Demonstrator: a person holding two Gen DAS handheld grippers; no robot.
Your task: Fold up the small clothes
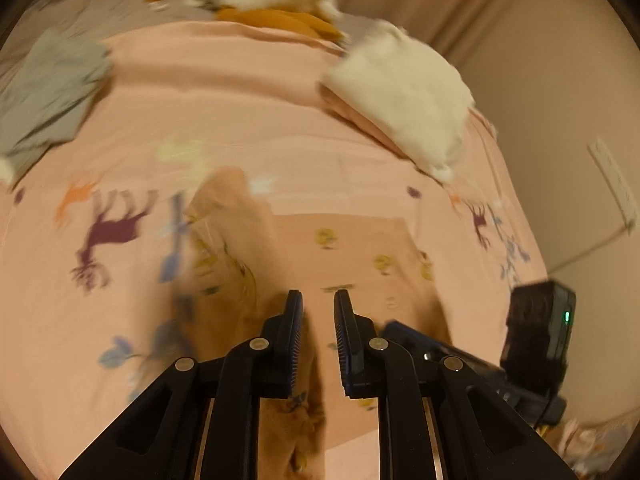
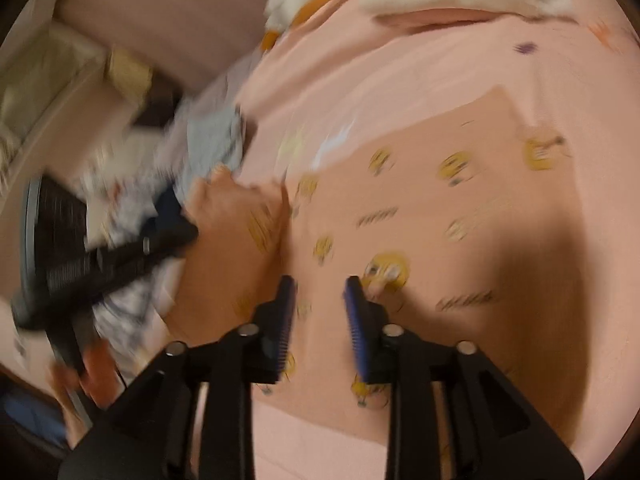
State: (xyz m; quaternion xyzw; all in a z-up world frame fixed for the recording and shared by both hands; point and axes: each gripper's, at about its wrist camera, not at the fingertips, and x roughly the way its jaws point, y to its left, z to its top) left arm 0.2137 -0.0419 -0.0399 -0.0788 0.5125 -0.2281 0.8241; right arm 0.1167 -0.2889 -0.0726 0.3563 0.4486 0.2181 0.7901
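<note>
Peach garment [image 2: 440, 208] printed with yellow cartoon faces lies flat on the pink bedsheet [image 1: 240, 112], its long axis running away from me toward the white folded pile [image 1: 404, 96]. My left gripper [image 1: 318, 300] pinches a lifted flap of it; my right gripper [image 2: 318, 284] hangs parted above it, gripping nothing. Blur hides any lettering.
</note>
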